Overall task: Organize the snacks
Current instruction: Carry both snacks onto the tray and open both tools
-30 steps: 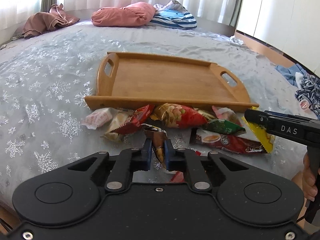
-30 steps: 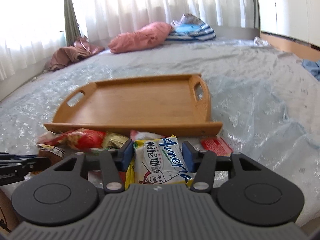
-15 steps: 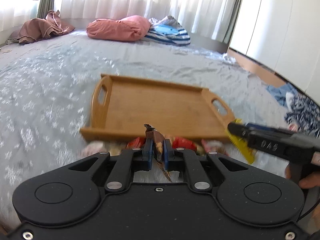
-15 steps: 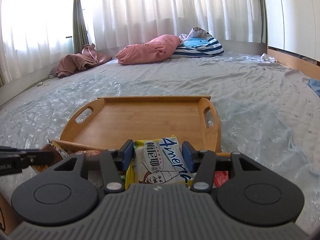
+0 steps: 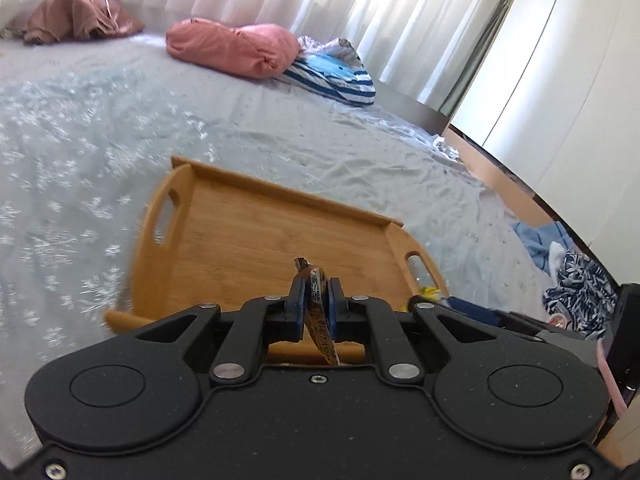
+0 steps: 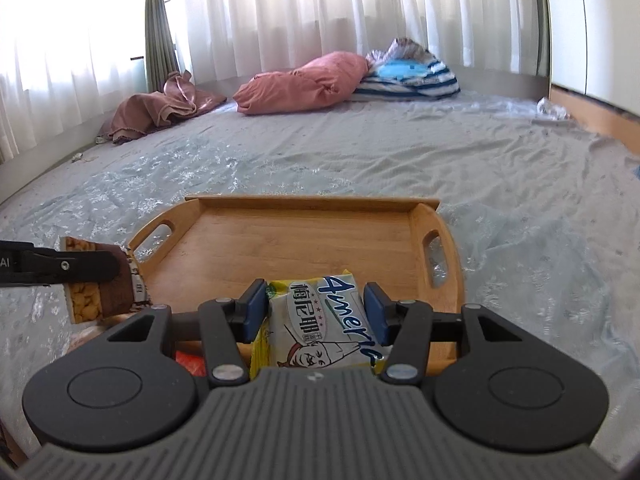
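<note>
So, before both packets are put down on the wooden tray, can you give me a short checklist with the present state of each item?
1. Left gripper holds its snack: ok, shut on the thin brown snack packet.
2. Right gripper holds its snack: ok, pads press on the yellow and white snack packet.
3. Wooden tray has free room: ok, its floor shows bare wood in both views.
4. Tray lies flat on the bed cover: ok.
5. Both packets are above the tray: cannot tell; they show at its near edge.
6. Grippers are apart from each other: ok, the left one shows far to the side in the right view.
</note>
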`<state>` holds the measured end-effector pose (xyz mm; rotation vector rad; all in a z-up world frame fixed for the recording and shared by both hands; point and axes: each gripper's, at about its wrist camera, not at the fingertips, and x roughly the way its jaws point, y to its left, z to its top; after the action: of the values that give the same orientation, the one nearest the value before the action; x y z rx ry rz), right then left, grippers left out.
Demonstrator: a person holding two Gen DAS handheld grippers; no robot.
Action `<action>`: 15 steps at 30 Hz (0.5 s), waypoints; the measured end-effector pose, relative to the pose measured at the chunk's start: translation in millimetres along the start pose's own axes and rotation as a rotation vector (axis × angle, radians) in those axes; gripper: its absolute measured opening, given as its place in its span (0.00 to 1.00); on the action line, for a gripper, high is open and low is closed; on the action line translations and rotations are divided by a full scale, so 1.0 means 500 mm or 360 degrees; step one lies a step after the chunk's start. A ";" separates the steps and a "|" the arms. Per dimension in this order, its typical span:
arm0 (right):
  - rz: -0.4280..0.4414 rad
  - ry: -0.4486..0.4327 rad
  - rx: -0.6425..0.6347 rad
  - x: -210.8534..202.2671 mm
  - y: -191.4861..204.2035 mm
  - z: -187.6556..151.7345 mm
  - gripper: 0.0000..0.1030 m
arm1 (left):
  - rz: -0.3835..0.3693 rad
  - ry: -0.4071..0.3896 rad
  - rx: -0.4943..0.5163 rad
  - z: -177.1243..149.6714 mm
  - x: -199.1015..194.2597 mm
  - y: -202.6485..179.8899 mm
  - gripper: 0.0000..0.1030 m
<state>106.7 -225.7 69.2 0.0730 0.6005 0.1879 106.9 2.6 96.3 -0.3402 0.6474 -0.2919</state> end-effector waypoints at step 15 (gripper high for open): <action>-0.0025 0.0173 0.0155 0.154 -0.047 0.011 0.54 | 0.0032 0.0145 -0.0069 0.000 0.178 0.022 0.10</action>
<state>175.7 -233.8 28.2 0.1532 0.7180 0.1477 176.4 -20.3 44.0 -0.3631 0.7474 -0.2760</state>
